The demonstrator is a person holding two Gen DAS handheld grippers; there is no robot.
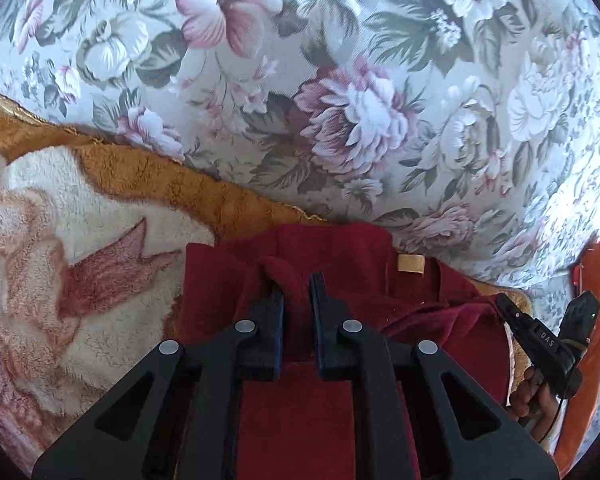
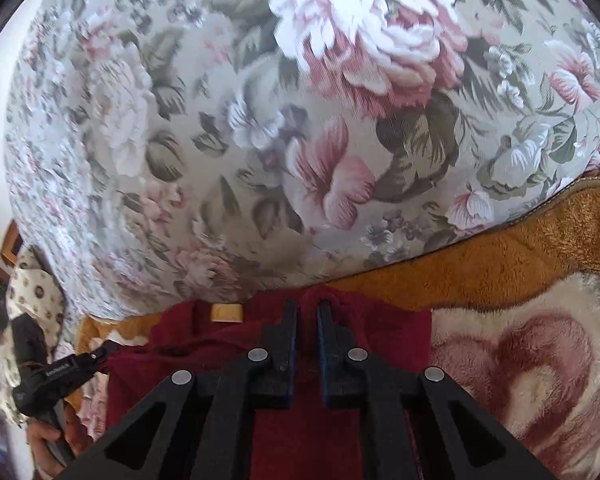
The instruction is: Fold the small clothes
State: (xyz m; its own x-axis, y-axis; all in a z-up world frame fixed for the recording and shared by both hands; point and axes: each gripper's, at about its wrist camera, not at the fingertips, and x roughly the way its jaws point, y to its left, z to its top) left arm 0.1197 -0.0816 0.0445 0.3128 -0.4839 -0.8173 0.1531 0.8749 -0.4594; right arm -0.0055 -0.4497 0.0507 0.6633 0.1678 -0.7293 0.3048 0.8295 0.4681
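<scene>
A small dark red garment [image 1: 340, 288] with a tan neck label [image 1: 410, 263] lies on a plush blanket; it also shows in the right wrist view [image 2: 204, 344]. My left gripper [image 1: 296, 284] is shut on a raised fold of the garment's edge. My right gripper [image 2: 307, 306] is shut on another pinched fold of the same garment. Each gripper shows at the edge of the other's view, the right one [image 1: 504, 308] at the garment's right corner, the left one [image 2: 104, 354] at its left corner.
A large floral-print cushion [image 1: 340, 80] rises right behind the garment, also in the right wrist view [image 2: 260, 120]. The orange, cream and pink plush blanket [image 1: 60, 240] spreads under and beside the garment. An orange cloth [image 1: 592, 320] lies at the far right.
</scene>
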